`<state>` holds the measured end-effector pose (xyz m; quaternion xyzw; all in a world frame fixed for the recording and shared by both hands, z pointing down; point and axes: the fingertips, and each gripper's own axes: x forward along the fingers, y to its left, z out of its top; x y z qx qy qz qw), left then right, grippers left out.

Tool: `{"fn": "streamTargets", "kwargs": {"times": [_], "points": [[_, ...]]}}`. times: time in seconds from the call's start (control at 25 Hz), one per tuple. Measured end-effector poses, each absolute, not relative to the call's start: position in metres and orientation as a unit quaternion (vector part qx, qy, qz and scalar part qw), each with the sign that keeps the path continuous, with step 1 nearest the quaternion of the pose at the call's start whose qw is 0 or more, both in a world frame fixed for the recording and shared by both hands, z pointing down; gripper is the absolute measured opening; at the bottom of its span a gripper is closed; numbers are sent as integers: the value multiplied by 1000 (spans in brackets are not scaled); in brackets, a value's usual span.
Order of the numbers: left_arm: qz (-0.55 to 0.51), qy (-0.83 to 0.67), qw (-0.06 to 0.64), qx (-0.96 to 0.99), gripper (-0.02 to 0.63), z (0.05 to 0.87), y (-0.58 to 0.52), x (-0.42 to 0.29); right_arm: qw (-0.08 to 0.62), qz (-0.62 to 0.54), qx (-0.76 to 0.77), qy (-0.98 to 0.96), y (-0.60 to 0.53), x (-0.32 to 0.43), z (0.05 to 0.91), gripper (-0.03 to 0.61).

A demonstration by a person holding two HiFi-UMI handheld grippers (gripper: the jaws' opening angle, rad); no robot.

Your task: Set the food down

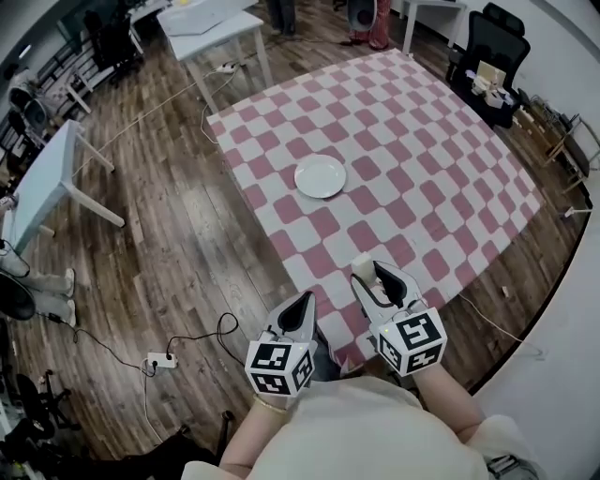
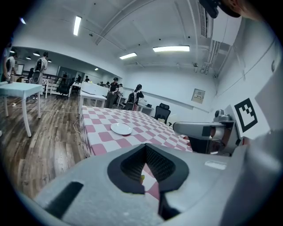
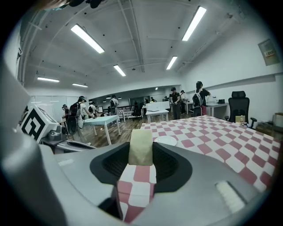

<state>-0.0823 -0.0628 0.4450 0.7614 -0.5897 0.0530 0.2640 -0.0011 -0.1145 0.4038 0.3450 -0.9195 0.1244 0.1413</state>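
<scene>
A pale beige piece of food (image 3: 141, 147) sits clamped between the pads of my right gripper (image 3: 141, 155). In the head view that gripper (image 1: 365, 274) hovers over the near edge of the pink-and-white checked table (image 1: 422, 141), with the food (image 1: 360, 267) at its tip. The white plate (image 1: 320, 175) lies empty near the table's middle, well beyond both grippers; it also shows in the gripper views as a plate (image 2: 120, 129) and plate (image 3: 166, 141). My left gripper (image 1: 302, 302) hangs beside the table's near-left corner, its jaws together with nothing held (image 2: 146, 149).
A light-blue table (image 1: 47, 178) stands on the wooden floor at left, a white table (image 1: 211, 23) at the top. A black chair (image 1: 489, 45) is at the far right corner. A power strip (image 1: 159, 359) and cables lie on the floor. People stand far off.
</scene>
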Motion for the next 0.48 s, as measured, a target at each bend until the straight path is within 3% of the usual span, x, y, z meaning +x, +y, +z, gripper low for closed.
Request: {"fn": "streamTargets", "kwargs": {"times": [0.48], "points": [[74, -534, 275, 796, 2, 461, -138, -120, 151, 129, 408, -891, -194, -30, 417, 169]]}}
